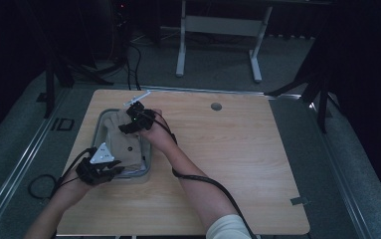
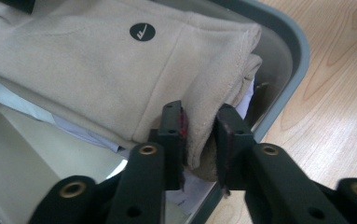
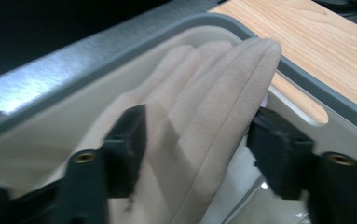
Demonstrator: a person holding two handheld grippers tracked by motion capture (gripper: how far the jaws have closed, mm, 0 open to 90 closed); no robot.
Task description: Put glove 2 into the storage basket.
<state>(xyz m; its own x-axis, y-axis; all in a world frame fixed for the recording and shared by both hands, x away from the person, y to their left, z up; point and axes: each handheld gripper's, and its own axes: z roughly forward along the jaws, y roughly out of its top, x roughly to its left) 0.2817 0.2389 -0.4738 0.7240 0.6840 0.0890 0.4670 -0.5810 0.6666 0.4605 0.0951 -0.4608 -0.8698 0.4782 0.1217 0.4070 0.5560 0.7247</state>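
1. The wooden counter (image 1: 238, 164) carries everything, and a grey-rimmed bin (image 1: 147, 162) sits at its left side, so both arms crowd over that corner.
2. A beige glove (image 1: 128, 144) lies in the bin, cuff toward the person and fingers toward the far end, stretched between the two tools; I judge they mean to lift it out level.
3. The left gripper (image 2: 199, 140) has its jaws clamped on the cuff fold by the near rim, pinching the fabric tight.
4. The right gripper (image 3: 197, 154) straddles the glove fingers (image 3: 223, 88); its jaws stand spread, with the far one apparently clear of the cloth, so no grip yet.
5. White paper (image 2: 73, 126) lies under the glove and could snag.
6. A small black check-mark label (image 2: 142, 32) sits on the glove.
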